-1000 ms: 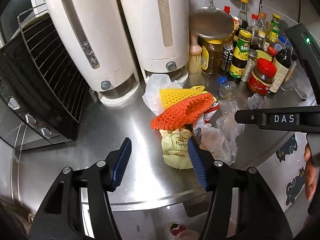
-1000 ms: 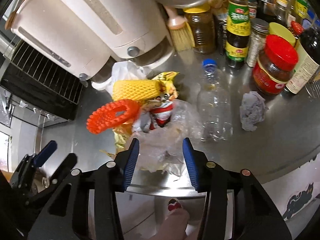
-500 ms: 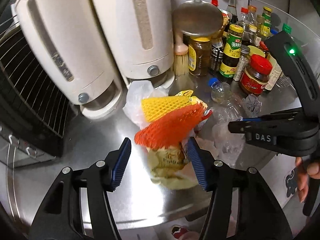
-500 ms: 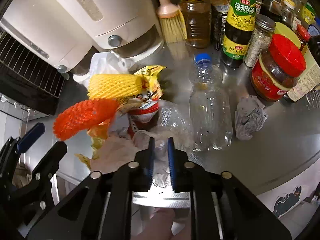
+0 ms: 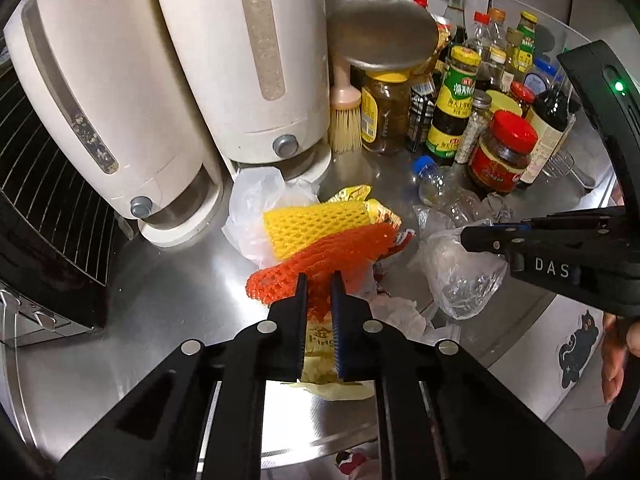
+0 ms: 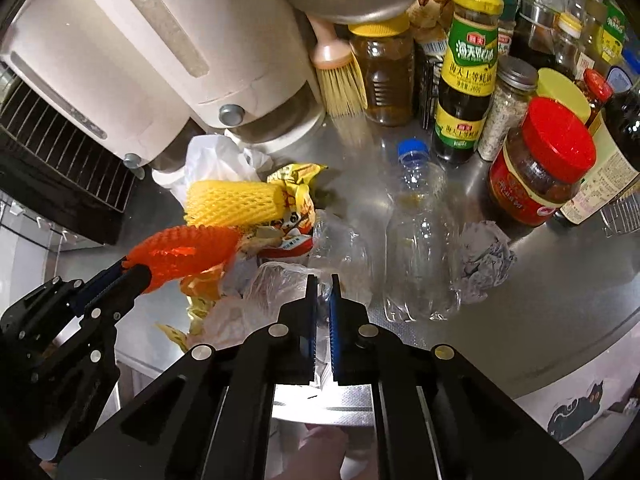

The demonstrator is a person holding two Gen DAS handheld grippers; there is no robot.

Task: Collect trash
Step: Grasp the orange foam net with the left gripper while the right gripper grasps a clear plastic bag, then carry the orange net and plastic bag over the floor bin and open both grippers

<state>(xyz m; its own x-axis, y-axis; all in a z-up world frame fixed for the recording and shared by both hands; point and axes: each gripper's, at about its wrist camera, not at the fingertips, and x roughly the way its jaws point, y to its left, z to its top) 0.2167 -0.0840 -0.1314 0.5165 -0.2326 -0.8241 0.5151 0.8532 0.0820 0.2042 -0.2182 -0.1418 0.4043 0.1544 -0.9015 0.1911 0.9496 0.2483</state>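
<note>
Here, left wrist view: the left gripper had its jaws pinched together on the near end of the orange foam net, which ran with its long axis from the near left, at the jaws, up toward the far right across the steel counter. The yellow foam net lay just beyond it, roughly parallel, touching a white plastic bag at the foot of the two white dispensers. A yellow wrapper lay directly under the jaws. To the right, the right gripper was clamped on a clear plastic bag, held off the counter. Right wrist view: the right gripper had its jaws nearly together with the clear plastic bag caught between them. An empty clear bottle lay just right of the jaws, cap pointing far, and a crumpled grey paper lay right of that, before the red-lidded jar. The left gripper showed at the left, holding the orange foam net. Judgement: both tools were loaded; the bottle and paper were nearer the right hand, the yellow net nearer the left.
</note>
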